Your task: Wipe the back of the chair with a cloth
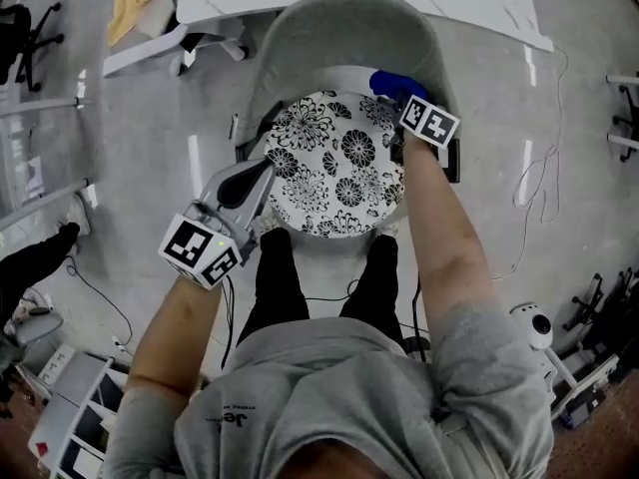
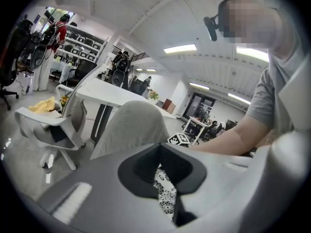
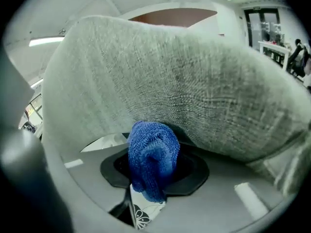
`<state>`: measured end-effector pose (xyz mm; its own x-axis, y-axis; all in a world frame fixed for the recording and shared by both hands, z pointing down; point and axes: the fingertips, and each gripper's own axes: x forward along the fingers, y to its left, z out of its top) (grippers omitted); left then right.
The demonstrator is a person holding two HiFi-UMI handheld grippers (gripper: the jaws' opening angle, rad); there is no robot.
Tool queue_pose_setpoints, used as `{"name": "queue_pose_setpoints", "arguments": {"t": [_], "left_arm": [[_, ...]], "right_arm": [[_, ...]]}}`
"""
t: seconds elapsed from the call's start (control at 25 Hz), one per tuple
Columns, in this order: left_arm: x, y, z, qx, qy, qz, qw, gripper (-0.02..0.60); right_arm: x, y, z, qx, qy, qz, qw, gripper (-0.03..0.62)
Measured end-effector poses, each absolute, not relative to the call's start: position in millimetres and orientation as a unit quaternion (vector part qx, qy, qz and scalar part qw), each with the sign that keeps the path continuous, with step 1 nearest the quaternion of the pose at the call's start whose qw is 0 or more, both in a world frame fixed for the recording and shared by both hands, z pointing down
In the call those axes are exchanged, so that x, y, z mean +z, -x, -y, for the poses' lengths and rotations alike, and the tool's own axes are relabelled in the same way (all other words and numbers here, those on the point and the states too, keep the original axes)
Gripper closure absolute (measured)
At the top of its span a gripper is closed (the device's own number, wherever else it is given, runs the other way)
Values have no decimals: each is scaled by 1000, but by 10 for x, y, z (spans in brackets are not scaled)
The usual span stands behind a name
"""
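1. Two grippers are seen over the chair. Only the right gripper (image 1: 400, 99) carries the blue cloth (image 1: 392, 84).
2. Wiping is judged to be under way, since the cloth is set low on the right inner face of the grey chair back (image 1: 339, 28), just above the floral seat (image 1: 334, 168).
3. No wiped trace can be made out on the fabric, so the share already done cannot be told. The top and left of the back are judged to be left to do.
4. In the right gripper view, the cloth (image 3: 151, 164) is clenched between the jaws and bunched ahead of them, apparently touching the chair back (image 3: 170, 91).
5. The left gripper (image 1: 262, 173) is held over the seat's left edge, its jaws drawn nearly together on nothing.
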<state>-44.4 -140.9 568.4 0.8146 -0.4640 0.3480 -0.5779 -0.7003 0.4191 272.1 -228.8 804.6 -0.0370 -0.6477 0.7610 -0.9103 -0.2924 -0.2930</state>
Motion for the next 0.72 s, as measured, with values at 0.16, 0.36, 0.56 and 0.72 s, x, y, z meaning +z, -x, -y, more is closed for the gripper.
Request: {"name": "queue_pose_setpoints", "arguments": {"t": [0.16, 0.36, 0.56, 0.72], "left_arm": [[5570, 345, 1329, 102, -918, 284, 258, 523], [5282, 284, 1292, 104, -918, 295, 243, 523], [4790, 232, 1278, 96, -920, 308, 225, 523], [4348, 162, 1293, 83, -925, 312, 203, 522]], "right_arm": [[7838, -2620, 2187, 433, -652, 599, 168, 461], [7293, -2438, 2058, 421, -609, 649, 176, 461], [6509, -2370, 1905, 380, -571, 702, 193, 461], [5805, -2379, 1849, 324, -546, 743, 213, 461]]}}
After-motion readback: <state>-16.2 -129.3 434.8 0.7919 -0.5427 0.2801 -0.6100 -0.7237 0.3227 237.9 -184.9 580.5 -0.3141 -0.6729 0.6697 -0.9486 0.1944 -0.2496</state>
